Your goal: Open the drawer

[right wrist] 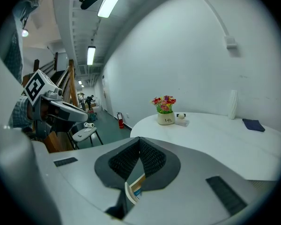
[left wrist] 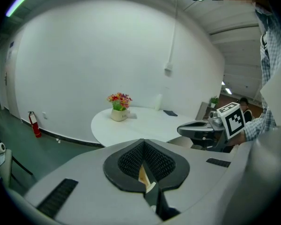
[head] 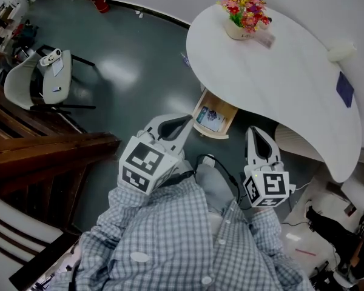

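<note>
The drawer (head: 214, 121) stood pulled out under the table's (head: 291, 77) near edge, so the opening looked done; the left gripper (head: 183, 123) and right gripper (head: 255, 133), jaws closed on nothing, likely needed only to back away

Back of the drawer (head: 210, 134) under the white table (head: 279, 83), its contents indistinct

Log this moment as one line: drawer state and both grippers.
drawer: open under white table, things inside | left gripper: shut, empty, off drawer | right gripper: shut, empty, off drawer
</note>
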`<state>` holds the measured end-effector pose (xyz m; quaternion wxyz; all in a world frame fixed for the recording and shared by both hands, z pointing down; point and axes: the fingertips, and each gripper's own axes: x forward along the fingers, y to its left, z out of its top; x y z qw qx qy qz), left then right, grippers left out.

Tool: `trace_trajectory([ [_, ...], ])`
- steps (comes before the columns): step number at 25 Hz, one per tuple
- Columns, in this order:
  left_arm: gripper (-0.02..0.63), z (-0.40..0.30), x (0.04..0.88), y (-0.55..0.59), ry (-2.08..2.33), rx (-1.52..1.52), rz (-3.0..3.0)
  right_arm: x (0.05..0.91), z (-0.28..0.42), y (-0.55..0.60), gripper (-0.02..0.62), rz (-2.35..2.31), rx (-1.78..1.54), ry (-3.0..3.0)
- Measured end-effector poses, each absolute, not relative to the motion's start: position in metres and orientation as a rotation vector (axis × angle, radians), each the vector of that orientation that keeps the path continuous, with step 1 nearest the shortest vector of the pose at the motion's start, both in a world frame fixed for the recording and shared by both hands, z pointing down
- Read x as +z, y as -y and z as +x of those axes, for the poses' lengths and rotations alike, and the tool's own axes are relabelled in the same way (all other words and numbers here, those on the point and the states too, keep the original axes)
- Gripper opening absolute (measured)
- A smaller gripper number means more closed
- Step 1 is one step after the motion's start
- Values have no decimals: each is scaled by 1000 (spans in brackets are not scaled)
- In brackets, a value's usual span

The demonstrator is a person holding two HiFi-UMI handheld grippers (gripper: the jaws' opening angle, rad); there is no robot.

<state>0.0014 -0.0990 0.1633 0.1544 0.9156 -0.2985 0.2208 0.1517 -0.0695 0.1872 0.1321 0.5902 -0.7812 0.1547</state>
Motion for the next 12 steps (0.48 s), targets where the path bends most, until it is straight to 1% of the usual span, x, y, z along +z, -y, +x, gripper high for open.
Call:
trace_trajectory([
  [12, 5, 18, 162, 100, 822, 609, 2643, 181, 151, 74, 9, 1707, 444, 2300],
])
